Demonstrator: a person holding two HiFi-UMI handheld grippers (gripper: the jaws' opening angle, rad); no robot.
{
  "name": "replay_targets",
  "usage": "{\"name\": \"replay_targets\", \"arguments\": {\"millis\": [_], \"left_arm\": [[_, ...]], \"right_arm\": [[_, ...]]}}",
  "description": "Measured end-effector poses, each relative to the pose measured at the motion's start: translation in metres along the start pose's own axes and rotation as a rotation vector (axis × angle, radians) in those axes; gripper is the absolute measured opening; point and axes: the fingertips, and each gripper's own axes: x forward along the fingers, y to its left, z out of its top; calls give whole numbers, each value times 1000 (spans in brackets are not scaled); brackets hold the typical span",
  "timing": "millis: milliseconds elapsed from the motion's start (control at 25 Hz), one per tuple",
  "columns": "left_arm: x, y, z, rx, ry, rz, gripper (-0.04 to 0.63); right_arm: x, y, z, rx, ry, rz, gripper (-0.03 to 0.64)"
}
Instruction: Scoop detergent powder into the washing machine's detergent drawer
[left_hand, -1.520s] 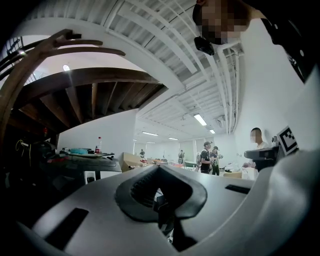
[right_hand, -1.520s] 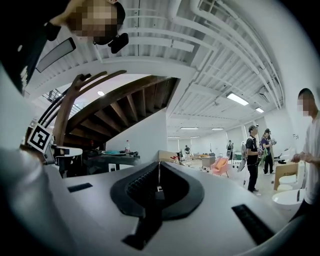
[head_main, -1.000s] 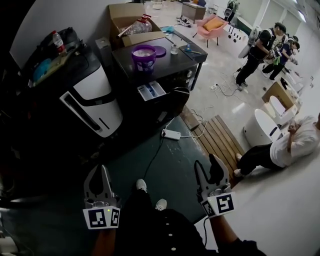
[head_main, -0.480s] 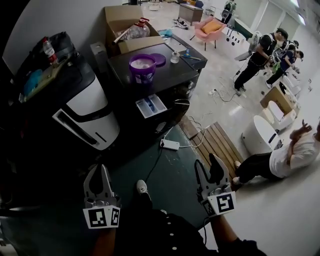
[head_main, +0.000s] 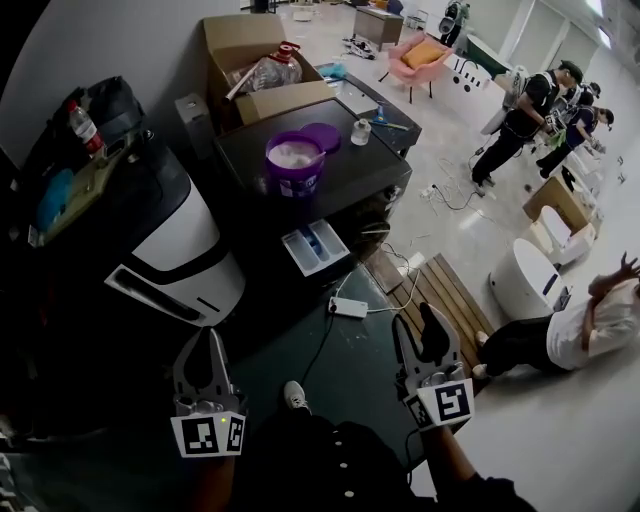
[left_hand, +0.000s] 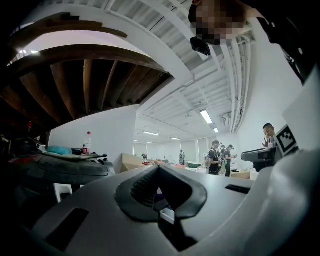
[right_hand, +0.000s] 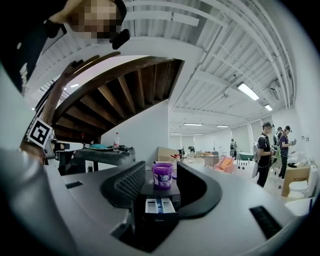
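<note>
A purple detergent tub (head_main: 294, 160) stands open on the black washing machine (head_main: 370, 175), its lid (head_main: 322, 137) lying behind it. Below it the white detergent drawer (head_main: 314, 247) is pulled out. Both grippers hang low and well short of the machine. My left gripper (head_main: 205, 342) is shut and empty; its pads meet in the left gripper view (left_hand: 159, 172). My right gripper (head_main: 417, 333) is open, its jaws closing with nothing between them. In the right gripper view the tub (right_hand: 162, 176) and drawer (right_hand: 160, 205) show far off through the gap of the right gripper (right_hand: 160, 186).
A white and black appliance (head_main: 170, 250) stands left of the machine, a cardboard box (head_main: 250, 50) behind it. A power strip (head_main: 346, 307) and cable lie on the floor beside a wooden pallet (head_main: 430, 290). A person (head_main: 560, 330) sits at right; others stand farther back (head_main: 530, 100).
The washing machine, tub and drawer have come nearer and lower in the head view. Both grippers keep their places at the bottom of the frame.
</note>
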Motion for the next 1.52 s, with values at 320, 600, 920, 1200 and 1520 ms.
{"name": "replay_targets", "arguments": {"millis": [320,600,920,1200,1520], "left_arm": [[54,23,-4,7,3,-42,14],[107,25,-15,7,13,-39,14],[176,25,-20,8,15,15,14],[227,23,-17,17,27,79,14],[251,27,-23,25,54,132,14]], "right_arm": [[51,-4,-1,13,4,-20,196],[105,-27,-3,19,-10,-15,196],[179,-69,-3,22,-12,37,196],[241,-98,-5,-34,23,159,192],[310,-100,-21,-184,82,348,186]]}}
